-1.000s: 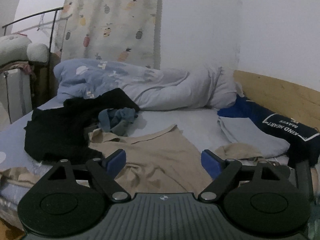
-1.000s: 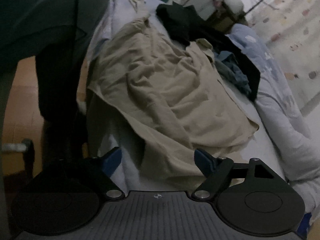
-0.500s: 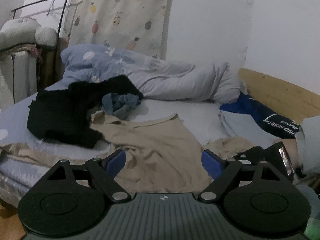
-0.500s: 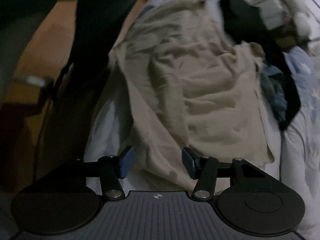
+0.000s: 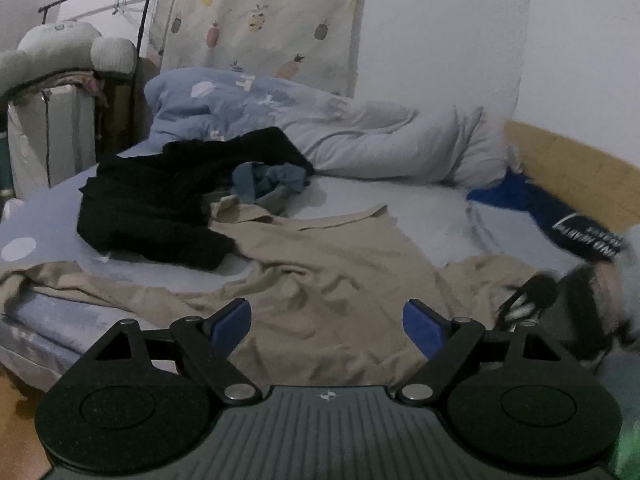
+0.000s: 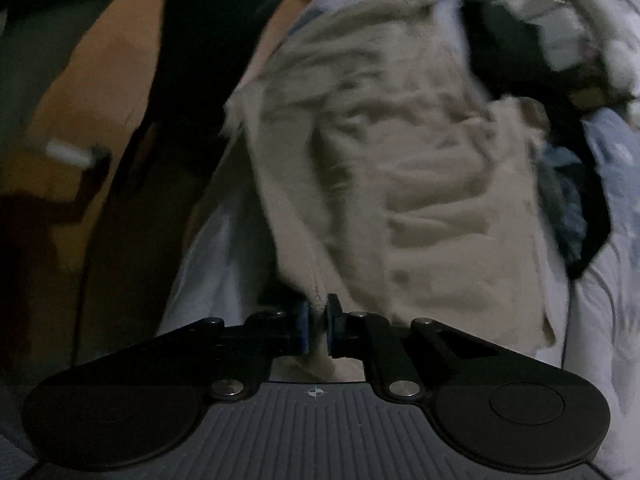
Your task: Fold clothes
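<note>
Pinching the near edge of the beige garment (image 6: 420, 200), the right claw (image 6: 317, 330) shows its grip only in its own view, while the left claw (image 5: 327, 322) hovers spread wide above the same cloth. It lies rumpled across the bed (image 5: 400, 204). Black clothing (image 5: 160, 200) overlaps its far-left part, beside a blue bundle (image 5: 272, 182).

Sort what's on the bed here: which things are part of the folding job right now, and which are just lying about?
In the job:
- beige garment, spread across the bed
- right tongs, shut on its near edge
- left tongs, open above it

Lying about:
- black garment
- blue-grey bundle
- quilt
- navy printed item
- pineapple curtain
</note>
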{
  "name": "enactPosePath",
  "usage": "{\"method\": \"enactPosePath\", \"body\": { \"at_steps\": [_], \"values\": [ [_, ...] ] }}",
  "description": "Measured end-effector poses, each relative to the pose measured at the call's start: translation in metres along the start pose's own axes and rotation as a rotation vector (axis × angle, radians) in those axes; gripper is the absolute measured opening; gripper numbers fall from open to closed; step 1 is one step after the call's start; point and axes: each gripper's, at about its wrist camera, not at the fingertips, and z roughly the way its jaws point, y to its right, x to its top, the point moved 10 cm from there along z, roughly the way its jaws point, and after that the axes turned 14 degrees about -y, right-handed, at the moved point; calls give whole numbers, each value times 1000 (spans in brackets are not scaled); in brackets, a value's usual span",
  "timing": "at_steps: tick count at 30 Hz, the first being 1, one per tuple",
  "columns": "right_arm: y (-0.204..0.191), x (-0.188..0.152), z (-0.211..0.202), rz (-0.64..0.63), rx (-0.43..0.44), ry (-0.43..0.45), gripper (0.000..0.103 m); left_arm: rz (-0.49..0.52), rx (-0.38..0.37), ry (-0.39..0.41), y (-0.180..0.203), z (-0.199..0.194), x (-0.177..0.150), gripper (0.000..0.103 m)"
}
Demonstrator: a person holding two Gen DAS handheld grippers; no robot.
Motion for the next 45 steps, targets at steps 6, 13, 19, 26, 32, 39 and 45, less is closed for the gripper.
{"method": "enactPosePath", "body": {
  "at_steps": [6,13,19,26,32,39,45],
  "values": [
    [53,-24,-51,359,-72,124,9,80,-11,-81,11,17,-19,89],
    [107,-66,-46,746,-75,164,9,374,-26,-160,66,52,-45,89],
    [120,-83,-7,964,-77,140,9,547,1,-199,93,91,-55,88],
    [103,-83,10,996,-161,128,9,780,-11,-290,91,114,-62,69],
    [98,-76,17,965,-191,111,9,900,-27,-333,86,135,-61,69],
    [99,-70,26,978,-159,113,9,985,-51,-441,88,167,-69,57],
    [100,-72,31,996,-128,119,9,1070,-41,-485,93,170,-83,40]
  ]
}}
